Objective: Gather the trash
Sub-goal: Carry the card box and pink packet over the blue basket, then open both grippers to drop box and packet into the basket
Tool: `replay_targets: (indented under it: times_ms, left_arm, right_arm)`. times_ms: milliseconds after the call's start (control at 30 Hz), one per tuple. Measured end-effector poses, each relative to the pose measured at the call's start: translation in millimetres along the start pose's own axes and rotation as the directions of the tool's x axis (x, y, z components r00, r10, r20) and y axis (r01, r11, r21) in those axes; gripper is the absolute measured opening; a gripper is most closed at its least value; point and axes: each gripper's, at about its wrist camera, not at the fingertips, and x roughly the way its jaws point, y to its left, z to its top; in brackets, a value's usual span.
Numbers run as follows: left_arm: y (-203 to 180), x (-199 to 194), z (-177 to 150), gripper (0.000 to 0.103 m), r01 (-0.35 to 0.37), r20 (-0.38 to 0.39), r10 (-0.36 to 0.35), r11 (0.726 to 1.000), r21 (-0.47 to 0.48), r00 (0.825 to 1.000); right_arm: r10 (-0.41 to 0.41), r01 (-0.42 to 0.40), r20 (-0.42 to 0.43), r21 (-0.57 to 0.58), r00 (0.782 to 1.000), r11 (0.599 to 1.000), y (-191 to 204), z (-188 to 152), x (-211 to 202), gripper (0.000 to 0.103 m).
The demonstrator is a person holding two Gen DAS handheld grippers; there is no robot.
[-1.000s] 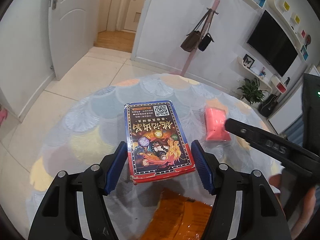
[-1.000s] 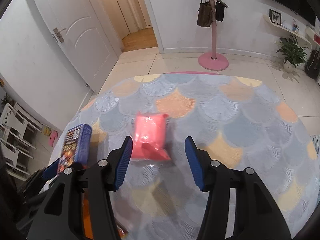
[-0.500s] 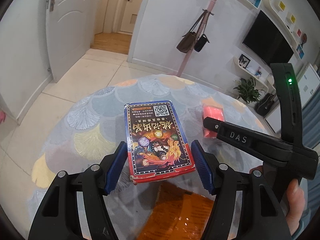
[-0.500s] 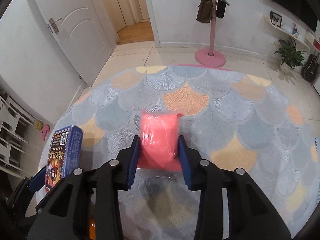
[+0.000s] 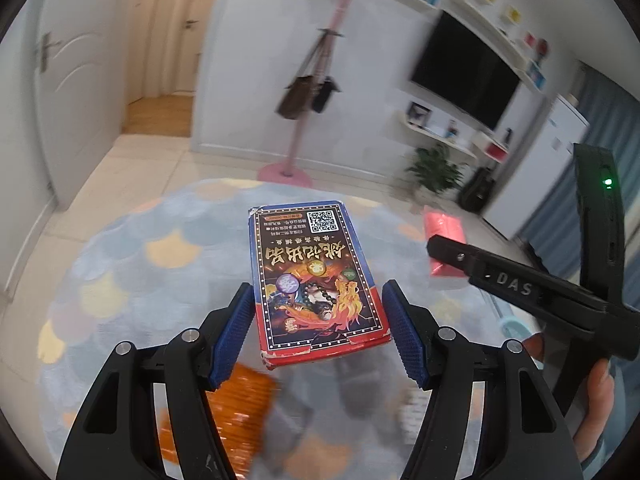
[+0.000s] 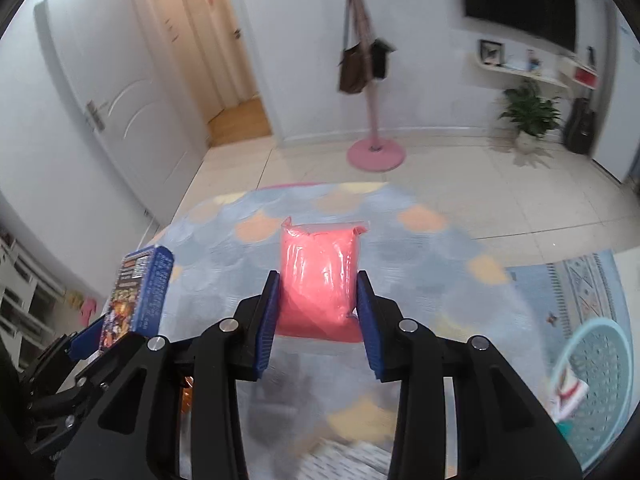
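My left gripper (image 5: 318, 330) is shut on a blue and red printed card box (image 5: 316, 280) and holds it above the round table (image 5: 140, 264). The box also shows at the left of the right wrist view (image 6: 138, 296). My right gripper (image 6: 318, 312) is shut on a pink plastic packet (image 6: 320, 276), lifted off the table. The packet and the right gripper show at the right of the left wrist view (image 5: 444, 236). An orange wrapper (image 5: 236, 412) lies on the table under my left gripper.
The table has a scalloped pastel cloth (image 6: 420, 248). A light blue basket (image 6: 592, 368) with a white scrap in it stands on the floor at the lower right. A pink coat stand (image 6: 372, 120) with bags stands beyond the table.
Both grippers have lifted and tilted up with their loads, so more of the room shows. The right gripper closed on the pink packet about a second ago.
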Motion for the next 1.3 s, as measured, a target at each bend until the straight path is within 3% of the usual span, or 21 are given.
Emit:
replay_targets:
  times_ms: [267, 400, 567, 667, 767, 933, 1067, 1167, 1233, 1300]
  left_arm:
    - [-107, 16, -15, 0.063, 0.11, -0.039, -0.105, 0.98, 0.167, 0.994]
    - [-156, 32, -27, 0.063, 0.203, -0.103, -0.184, 0.955, 0.217, 0.978]
    - [-206, 59, -47, 0.063, 0.255, -0.173, -0.213, 0.926, 0.279, 0.962]
    - [-234, 65, -63, 0.063, 0.234, -0.165, -0.187, 0.911, 0.339, 0.968]
    - [-267, 74, -86, 0.064, 0.27, -0.21, -0.202, 0.885, 0.379, 0.957]
    - [-294, 94, -105, 0.064, 0.305, -0.269, -0.205, 0.858, 0.414, 0.941]
    - [-315, 105, -118, 0.064, 0.302, -0.276, -0.185, 0.824, 0.479, 0.943]
    - [-324, 110, -122, 0.071, 0.323, -0.29, -0.2, 0.814, 0.482, 0.936]
    - [-325, 113, -123, 0.081, 0.332, -0.295, -0.208, 0.817, 0.472, 0.932]
    - [-325, 116, -123, 0.081, 0.336, -0.307, -0.209, 0.823, 0.458, 0.929]
  right_arm:
    - [-0.119, 0.109, 0.101, 0.104, 0.988, 0.989, -92, -23, -75, 0.034]
    - [-0.184, 0.161, 0.114, 0.19, 0.976, 0.968, -145, -42, -100, 0.034]
    - [-0.248, 0.202, 0.094, 0.344, 0.964, 0.917, -224, -77, -123, 0.034]
    - [-0.277, 0.227, 0.063, 0.416, 0.959, 0.881, -264, -99, -124, 0.034]
    - [-0.292, 0.245, 0.029, 0.471, 0.956, 0.847, -293, -120, -122, 0.035]
    - [-0.308, 0.278, -0.032, 0.526, 0.951, 0.804, -324, -148, -113, 0.035]
    - [-0.337, 0.324, -0.076, 0.533, 0.938, 0.781, -346, -167, -112, 0.036]
    - [-0.34, 0.333, -0.095, 0.558, 0.936, 0.76, -359, -176, -111, 0.038]
    - [-0.353, 0.345, -0.101, 0.566, 0.93, 0.749, -363, -181, -114, 0.046]
    - [-0.362, 0.351, -0.1, 0.569, 0.927, 0.744, -367, -183, -119, 0.046]
